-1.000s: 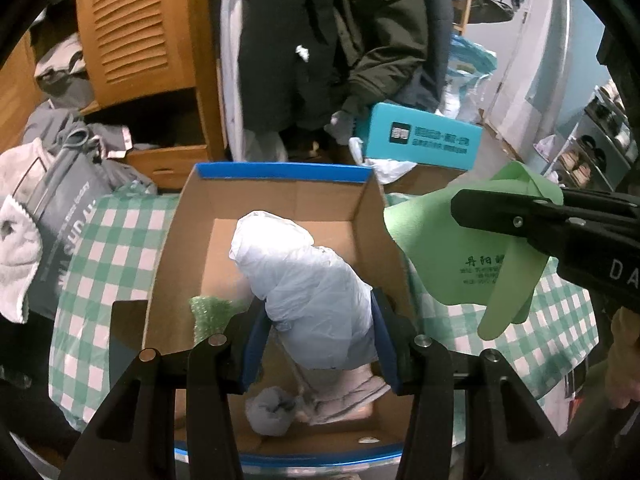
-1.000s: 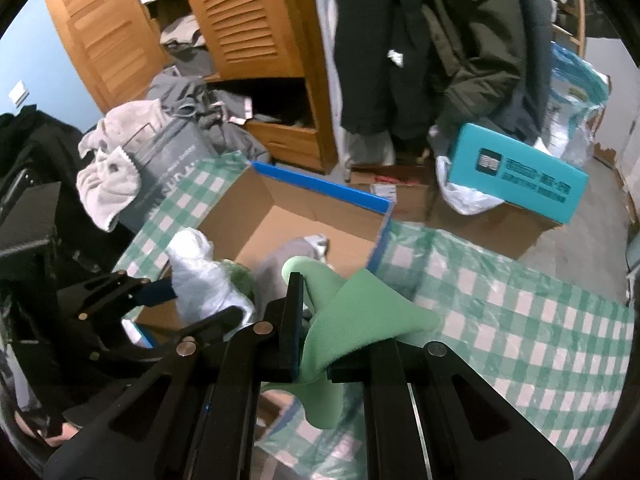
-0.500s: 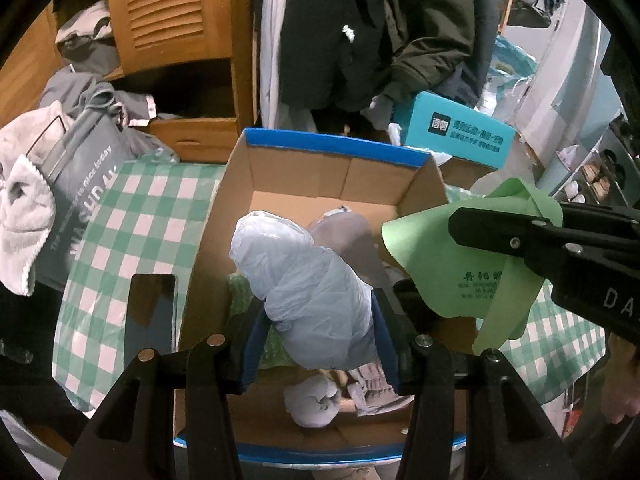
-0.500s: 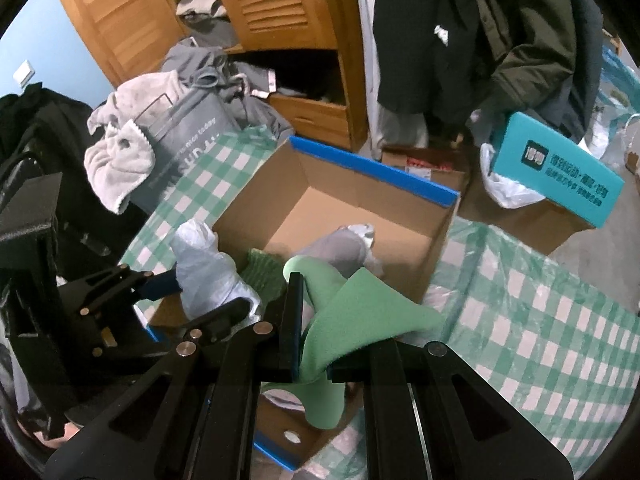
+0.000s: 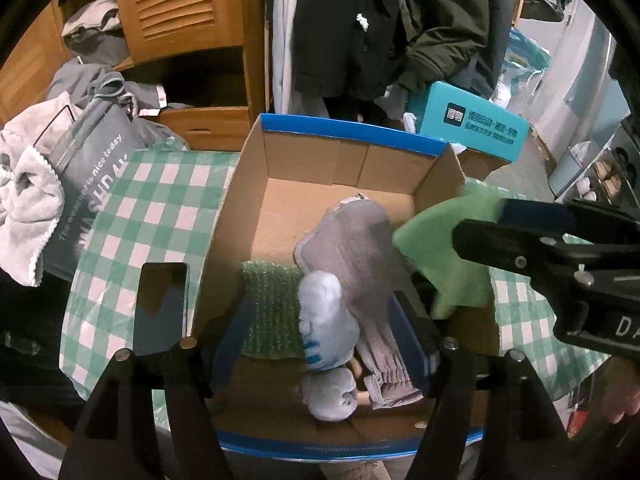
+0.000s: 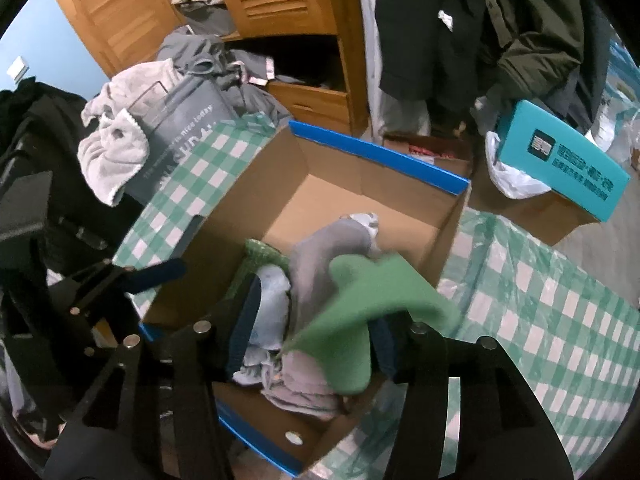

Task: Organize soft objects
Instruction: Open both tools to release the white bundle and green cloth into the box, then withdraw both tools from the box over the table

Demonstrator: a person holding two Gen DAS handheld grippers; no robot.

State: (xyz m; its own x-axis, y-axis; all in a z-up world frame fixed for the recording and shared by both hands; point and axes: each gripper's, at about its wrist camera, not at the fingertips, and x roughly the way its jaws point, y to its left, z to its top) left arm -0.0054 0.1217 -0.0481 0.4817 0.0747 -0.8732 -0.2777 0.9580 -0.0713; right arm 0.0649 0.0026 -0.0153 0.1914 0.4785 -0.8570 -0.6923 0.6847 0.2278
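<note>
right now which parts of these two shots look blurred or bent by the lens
Left wrist view: the green cloth is smeared, the cardboard box rim bows, and the corners are black. Right wrist view: the same cloth is streaked with motion blur between the right gripper's opening jaws, and the checked tablecloth curves.

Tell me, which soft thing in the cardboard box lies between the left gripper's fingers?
The pale blue bundle. The left gripper is opening around it, while the grey towel and knobbly green cloth lie beside it.
</note>
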